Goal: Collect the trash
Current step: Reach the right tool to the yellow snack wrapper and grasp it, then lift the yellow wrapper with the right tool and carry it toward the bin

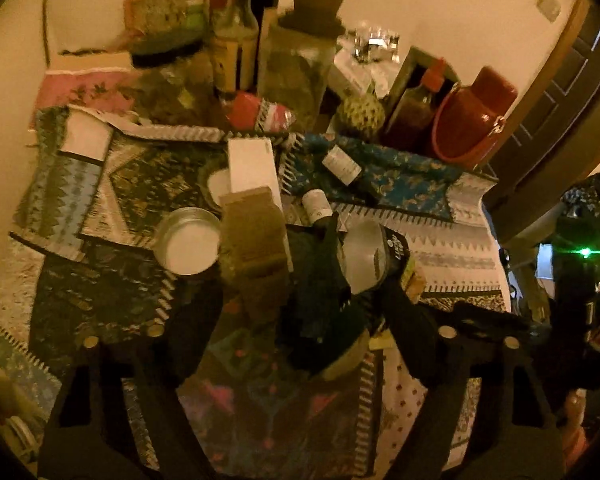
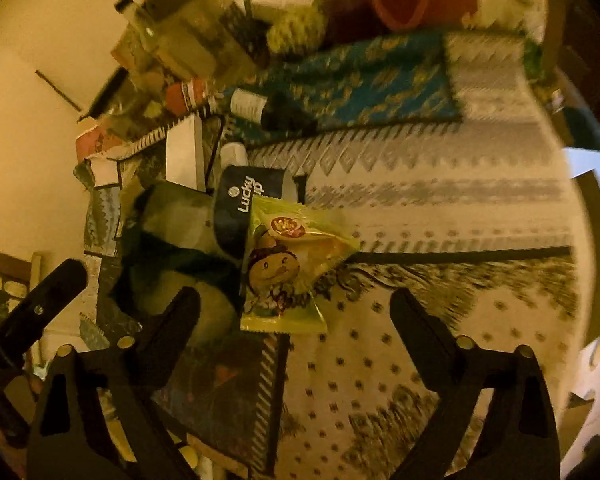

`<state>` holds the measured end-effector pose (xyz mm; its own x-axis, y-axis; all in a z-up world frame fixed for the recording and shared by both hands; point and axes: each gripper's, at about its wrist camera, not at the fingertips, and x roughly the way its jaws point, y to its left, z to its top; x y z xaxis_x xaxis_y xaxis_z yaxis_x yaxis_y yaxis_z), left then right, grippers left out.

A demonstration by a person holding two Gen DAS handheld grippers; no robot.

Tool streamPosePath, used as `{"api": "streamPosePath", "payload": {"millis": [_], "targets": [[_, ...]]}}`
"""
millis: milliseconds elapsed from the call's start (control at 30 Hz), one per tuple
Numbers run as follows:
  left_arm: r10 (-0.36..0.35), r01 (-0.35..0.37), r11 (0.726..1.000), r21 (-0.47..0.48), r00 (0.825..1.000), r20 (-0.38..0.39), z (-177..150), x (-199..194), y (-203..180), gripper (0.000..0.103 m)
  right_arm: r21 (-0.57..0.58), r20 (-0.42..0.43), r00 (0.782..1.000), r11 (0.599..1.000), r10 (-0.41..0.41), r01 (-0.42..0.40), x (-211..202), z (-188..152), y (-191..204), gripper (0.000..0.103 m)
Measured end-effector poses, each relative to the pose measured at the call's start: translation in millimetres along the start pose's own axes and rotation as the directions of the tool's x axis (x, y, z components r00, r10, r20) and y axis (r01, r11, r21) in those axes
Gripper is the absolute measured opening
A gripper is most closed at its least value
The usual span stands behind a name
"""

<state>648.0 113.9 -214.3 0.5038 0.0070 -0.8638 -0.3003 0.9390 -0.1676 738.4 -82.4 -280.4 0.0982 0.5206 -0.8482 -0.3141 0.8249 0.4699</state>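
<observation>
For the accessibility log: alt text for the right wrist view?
Open right tongs hover over a yellow-green snack wrapper lying on a patterned tablecloth, beside a dark "Lucky" cup. Bottles and boxes clutter the blurred far edge.

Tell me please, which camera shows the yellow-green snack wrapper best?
The right wrist view: the snack wrapper lies unobstructed ahead of the open right gripper, its cartoon print readable. In the left wrist view, only a small yellow edge peeks beside the dark cup.

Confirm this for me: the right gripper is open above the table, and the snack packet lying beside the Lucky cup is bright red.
Not quite. The right wrist view shows the snack packet is yellow-green, not bright red. The rest holds: the right gripper is open above the table, and the packet lies beside the Lucky cup.
</observation>
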Motion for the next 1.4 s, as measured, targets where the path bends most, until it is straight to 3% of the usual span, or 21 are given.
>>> {"api": "streamPosePath", "payload": {"millis": [200, 367, 500, 633, 800, 967, 1133, 1400], "targets": [[-0.049, 0.047, 0.998, -0.032, 0.996, -0.079, 6.8, 40.5, -5.2, 0.05, -0.002, -0.041, 0.999, 1.0, 0.02, -0.02, 29.0, 8.8, -1.0, 0.074], [-0.05, 0.047, 0.999, -0.026, 0.994, -0.099, 5.4, 54.0, -10.5, 0.035, 0.015, -0.032, 0.999, 0.999, 0.029, -0.028, 35.8, 12.2, -2.1, 0.069], [-0.059, 0.058, 0.998, -0.011, 0.994, -0.092, 5.2, 52.2, -13.1, 0.023, -0.019, -0.024, 1.0, 1.0, -0.015, 0.015, 41.0, 17.9, 4.3, 0.046], [-0.081, 0.081, 0.997, -0.003, 0.994, -0.071, 3.1, 38.7, -11.9, 0.021, 0.001, -0.028, 0.999, 1.0, -0.017, 0.017, 41.5, 16.4, 1.1, 0.026], [-0.118, 0.118, 0.993, 0.003, 0.992, -0.047, -3.3, 16.1, -3.8, 0.016, 0.014, 0.009, 0.999, 0.999, -0.039, 0.039, 23.4, 1.7, -1.0, 0.02], [-0.169, 0.169, 0.985, 0.039, 0.986, 0.001, -14.7, -23.8, 10.1, 0.015, 0.035, 0.098, 0.992, 0.996, -0.082, 0.079, -10.2, -17.6, 11.1, 0.018], [-0.206, 0.201, 0.976, 0.085, 0.977, 0.056, -25.5, -67.0, 25.3, 0.013, 0.061, 0.212, 0.968, 0.991, -0.133, 0.123, -48.7, -41.5, 31.8, 0.018], [-0.289, 0.252, 0.945, 0.208, 0.941, 0.174, -47.7, -156.2, 52.5, 0.012, 0.135, 0.414, 0.89, 0.98, -0.192, 0.149, -116.2, -93.0, 85.3, 0.018]]}}
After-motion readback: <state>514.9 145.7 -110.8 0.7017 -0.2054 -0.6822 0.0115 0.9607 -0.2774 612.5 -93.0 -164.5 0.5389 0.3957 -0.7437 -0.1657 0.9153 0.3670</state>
